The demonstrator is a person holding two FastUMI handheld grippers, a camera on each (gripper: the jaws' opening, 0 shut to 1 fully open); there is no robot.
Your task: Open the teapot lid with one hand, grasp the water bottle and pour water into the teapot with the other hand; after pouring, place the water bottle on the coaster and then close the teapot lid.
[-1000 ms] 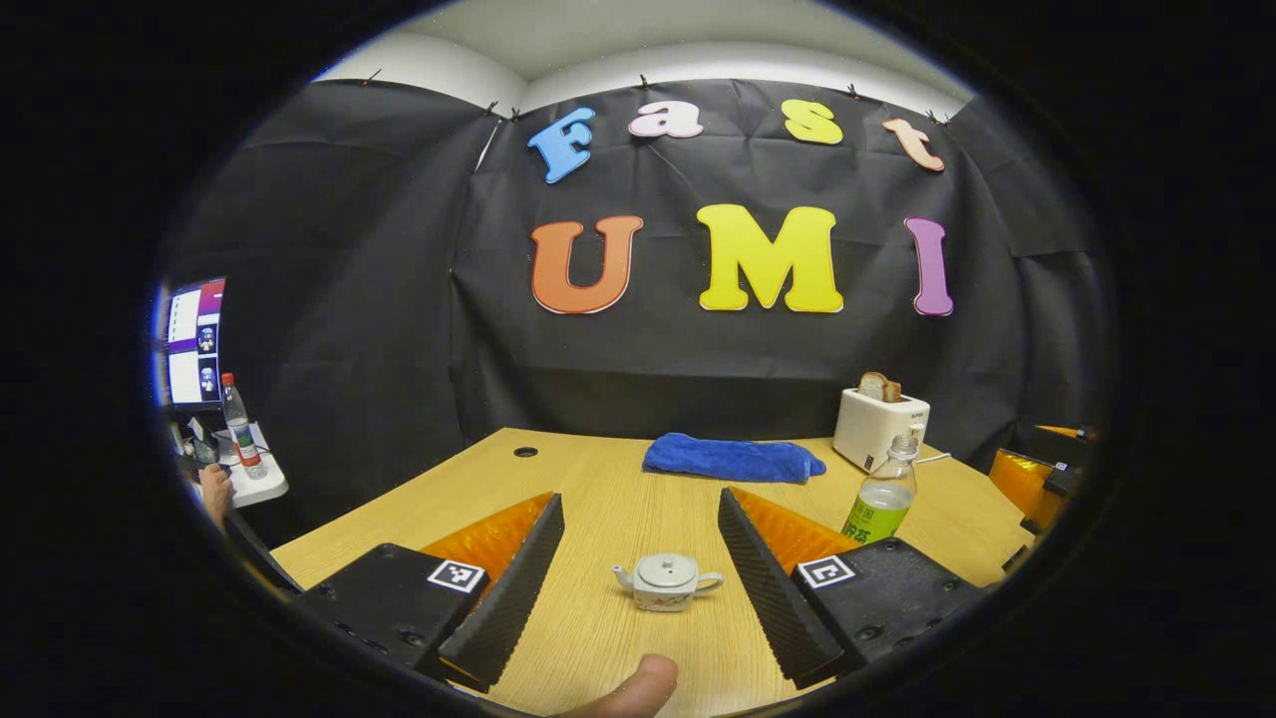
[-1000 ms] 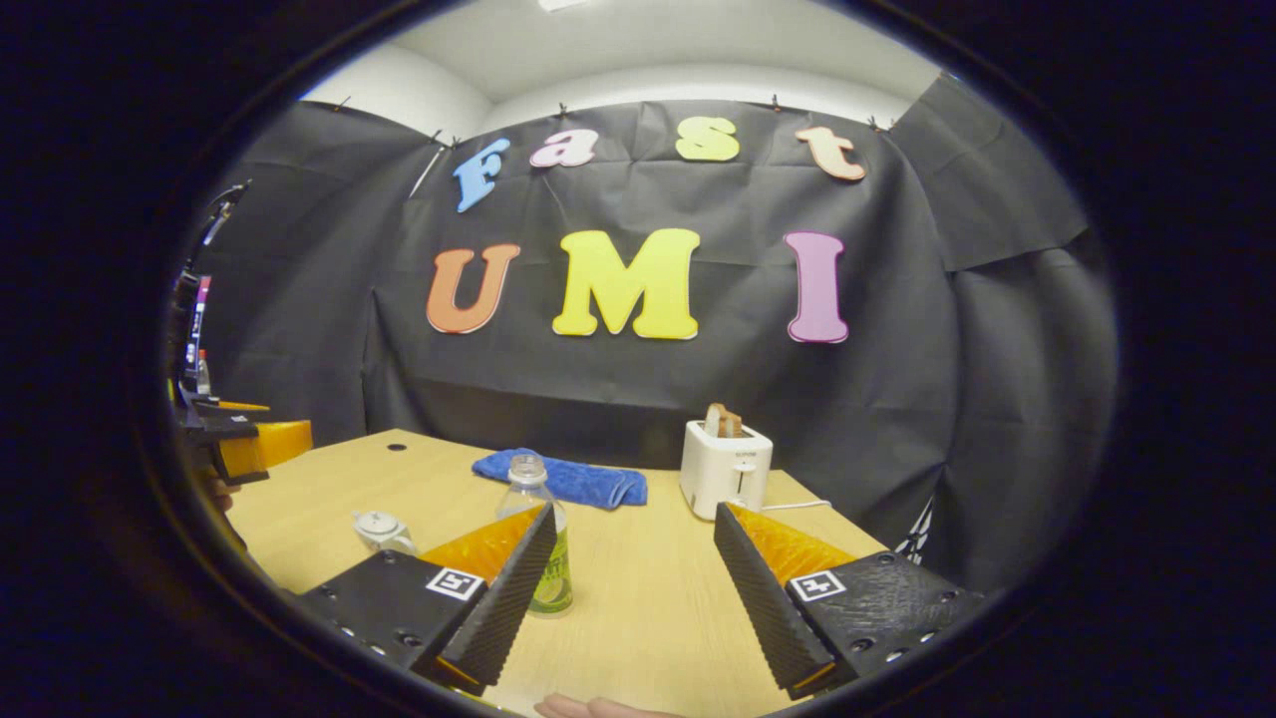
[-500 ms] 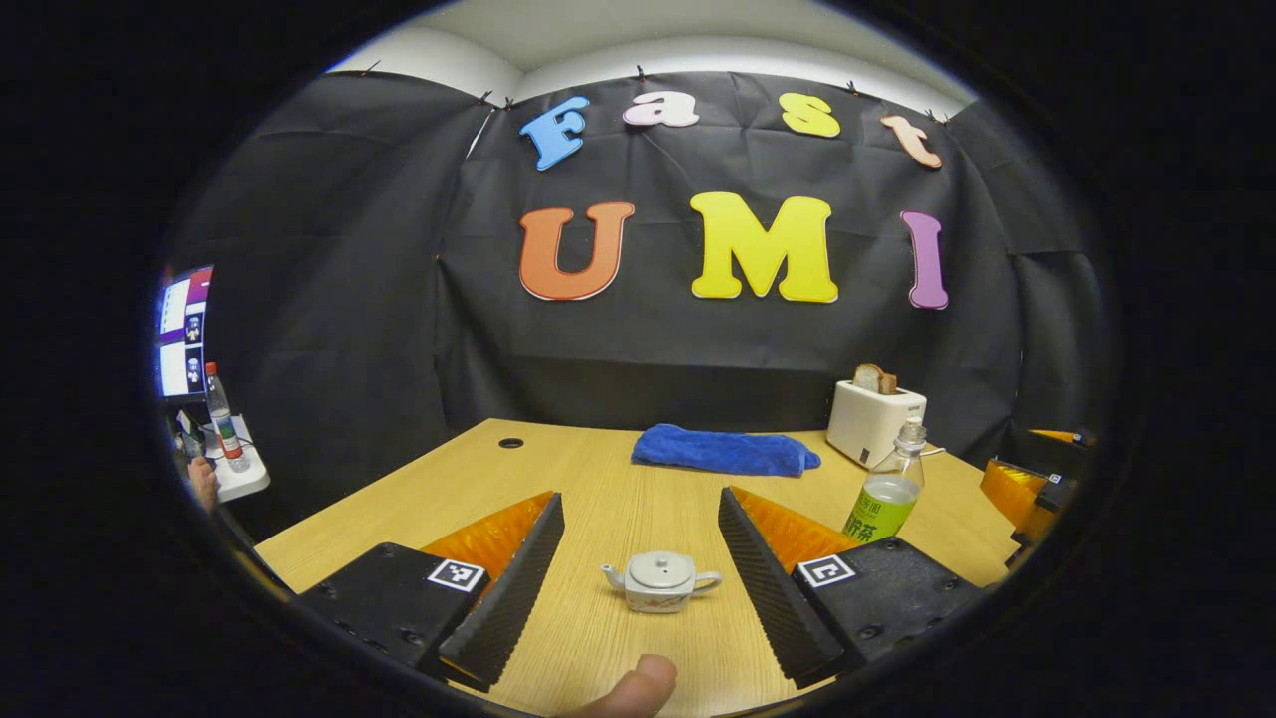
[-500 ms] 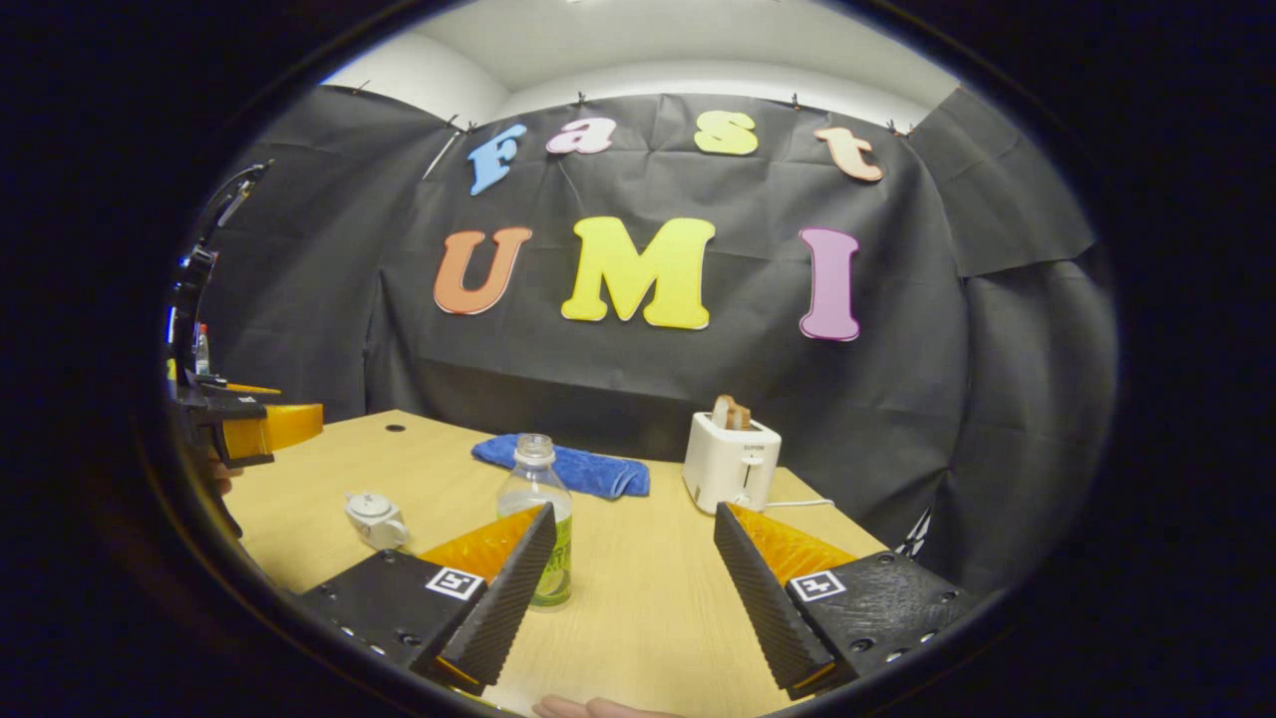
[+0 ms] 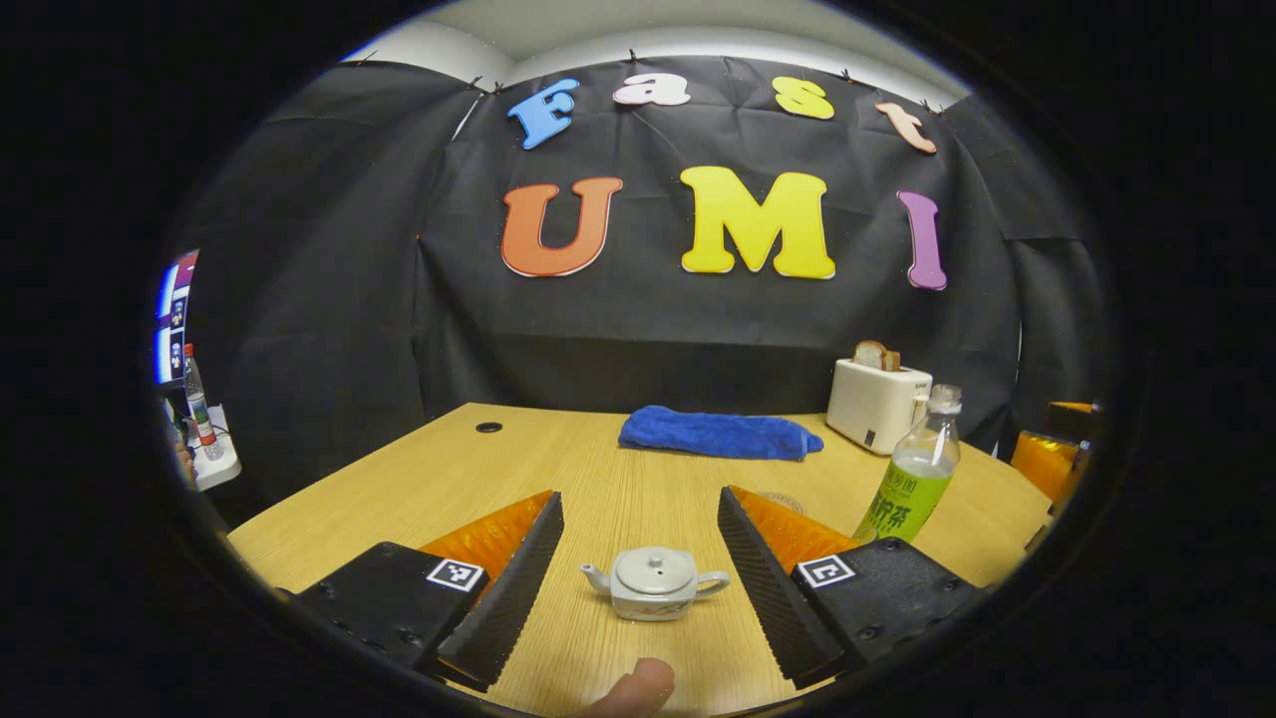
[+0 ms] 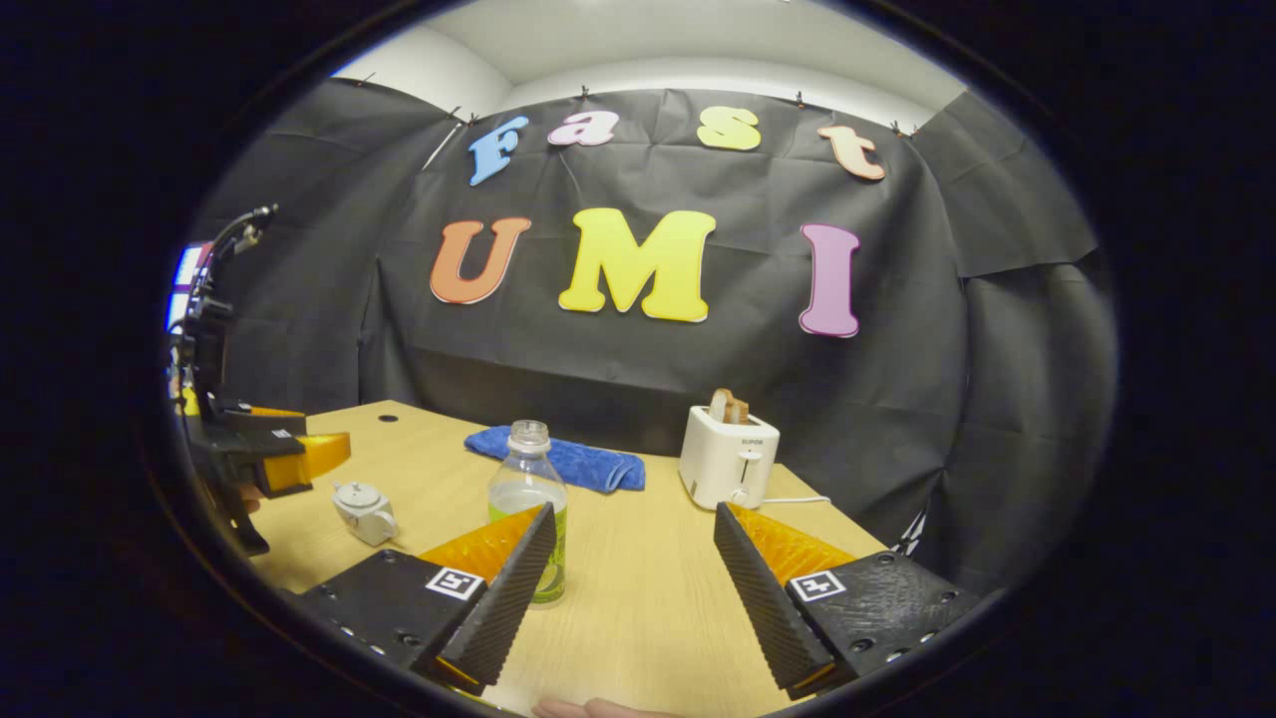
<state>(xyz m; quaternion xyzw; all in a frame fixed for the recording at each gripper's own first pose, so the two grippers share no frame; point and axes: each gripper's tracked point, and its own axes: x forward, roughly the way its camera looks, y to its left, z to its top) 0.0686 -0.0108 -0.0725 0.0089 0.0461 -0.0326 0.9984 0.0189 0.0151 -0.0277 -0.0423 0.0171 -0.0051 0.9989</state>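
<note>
one wooden table (image 5: pixel 618 479) spreads across the booth, everything on it standing untouched, so my read is we're at the very first step: the approach to lift the teapot lid, nothing opened, nothing poured

one white toaster (image 5: pixel 877 404) at the back with bread in its slot, one blue cloth (image 5: pixel 713 436) lying just beside it

two grippers in play. the left gripper (image 5: pixel 638 573) hovers with its jaws spread wide and empty, lined up on the teapot; the right gripper (image 6: pixel 633 573) is also spread wide and holds nothing

one water bottle (image 6: pixel 528 514) stands upright and uncapped, partly hidden behind the right gripper's near finger, off to one side of the gap rather than in it

one small teapot (image 5: pixel 653 581) sits on the table between the left gripper's fingers but farther out, apart from both, spout one way, handle the other, lid (image 5: pixel 654 565) seated. a faint round mark (image 5: pixel 783 502) near the bottle may be the coaster, hard to tell

next call, as i judge it: the left gripper drops onto the tiny lid knob and pinches it, while the right gripper shifts sideways to bracket the bottle
</note>
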